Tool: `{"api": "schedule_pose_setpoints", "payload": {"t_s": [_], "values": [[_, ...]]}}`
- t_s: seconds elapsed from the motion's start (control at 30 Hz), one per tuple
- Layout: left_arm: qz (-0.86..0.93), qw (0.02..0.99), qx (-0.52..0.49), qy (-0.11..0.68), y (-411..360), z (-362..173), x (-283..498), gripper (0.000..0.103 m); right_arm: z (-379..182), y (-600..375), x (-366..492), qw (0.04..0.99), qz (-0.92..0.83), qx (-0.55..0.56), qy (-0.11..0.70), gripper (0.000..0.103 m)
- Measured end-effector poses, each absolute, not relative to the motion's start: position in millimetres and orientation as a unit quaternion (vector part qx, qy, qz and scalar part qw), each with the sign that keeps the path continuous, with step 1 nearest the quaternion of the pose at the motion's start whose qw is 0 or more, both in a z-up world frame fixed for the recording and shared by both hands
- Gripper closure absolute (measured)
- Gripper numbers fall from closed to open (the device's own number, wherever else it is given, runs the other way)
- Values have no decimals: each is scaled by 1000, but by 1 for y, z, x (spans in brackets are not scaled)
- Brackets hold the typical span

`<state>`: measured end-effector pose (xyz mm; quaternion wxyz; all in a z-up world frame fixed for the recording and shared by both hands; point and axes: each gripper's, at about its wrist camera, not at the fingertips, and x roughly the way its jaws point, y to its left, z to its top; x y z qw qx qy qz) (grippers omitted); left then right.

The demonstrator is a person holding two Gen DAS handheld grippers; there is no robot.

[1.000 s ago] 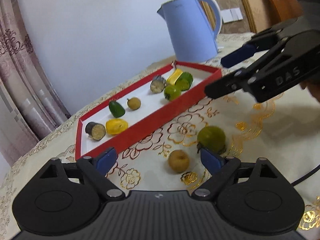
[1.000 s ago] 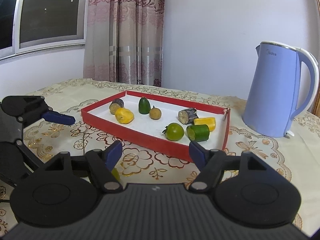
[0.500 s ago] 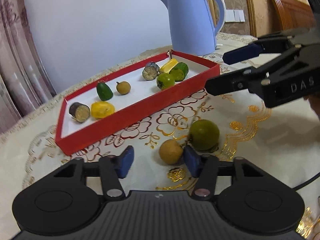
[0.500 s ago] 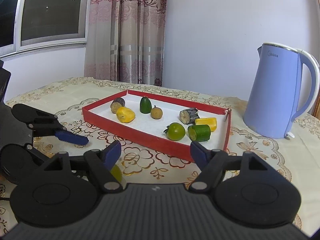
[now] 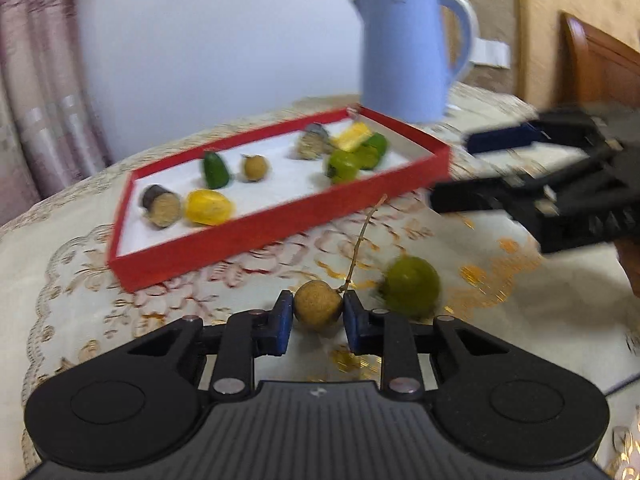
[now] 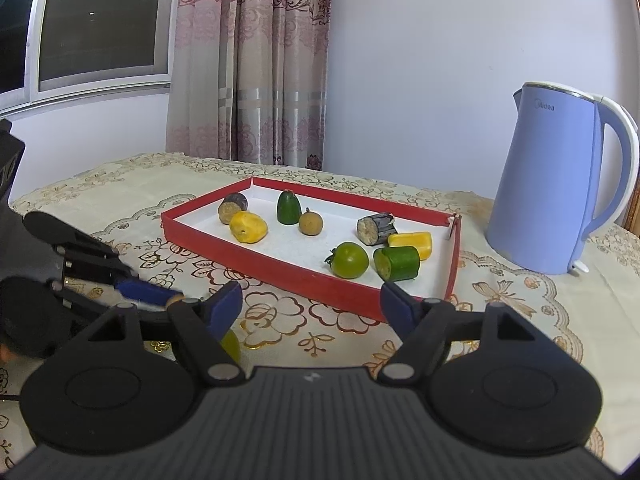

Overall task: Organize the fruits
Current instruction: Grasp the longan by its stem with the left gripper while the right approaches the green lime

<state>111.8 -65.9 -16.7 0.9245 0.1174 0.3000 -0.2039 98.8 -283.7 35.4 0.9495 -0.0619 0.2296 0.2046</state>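
Note:
My left gripper (image 5: 316,314) has its jaws closing on a small brown round fruit (image 5: 318,306) with a long thin stem; the blue pads press on both its sides, just above the tablecloth. A green round fruit (image 5: 410,286) lies on the cloth right beside it, also peeking out behind my right gripper's left finger as a green round fruit (image 6: 230,346). The red tray (image 5: 256,236) with white floor holds several fruit pieces. My right gripper (image 6: 312,304) hangs open with nothing in it in front of the tray (image 6: 280,268). In the right wrist view the left gripper (image 6: 160,300) sits low at the left.
A light blue kettle (image 6: 556,184) stands on the table right of the tray, seen behind it as the kettle (image 5: 404,52) from the left. Curtains and a window line the far wall. A wooden chair back (image 5: 600,68) shows at far right.
The left gripper's jaws went from wide open to shut on the brown fruit, and the gripper rolled so the view levelled out. The right gripper stayed still and open.

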Motion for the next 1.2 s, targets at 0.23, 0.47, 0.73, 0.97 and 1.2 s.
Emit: {"api": "schedule_pose_setpoints", "payload": {"t_s": [0.23, 0.47, 0.73, 0.97, 1.2], "values": [[-56, 954, 106, 275, -50, -12, 124, 77, 34, -276, 94, 941, 233, -76, 234, 29], [17, 961, 84, 262, -28, -7, 132, 77, 29, -257, 88, 923, 273, -115, 247, 33], [14, 959, 79, 272, -27, -9, 136, 77, 19, -242, 87, 908, 288, -145, 269, 47], [13, 958, 74, 276, -27, -8, 134, 77, 12, -232, 87, 896, 302, -165, 281, 59], [9, 957, 70, 281, -26, -9, 135, 77, 10, -234, 91, 897, 296, -157, 289, 60]]}}
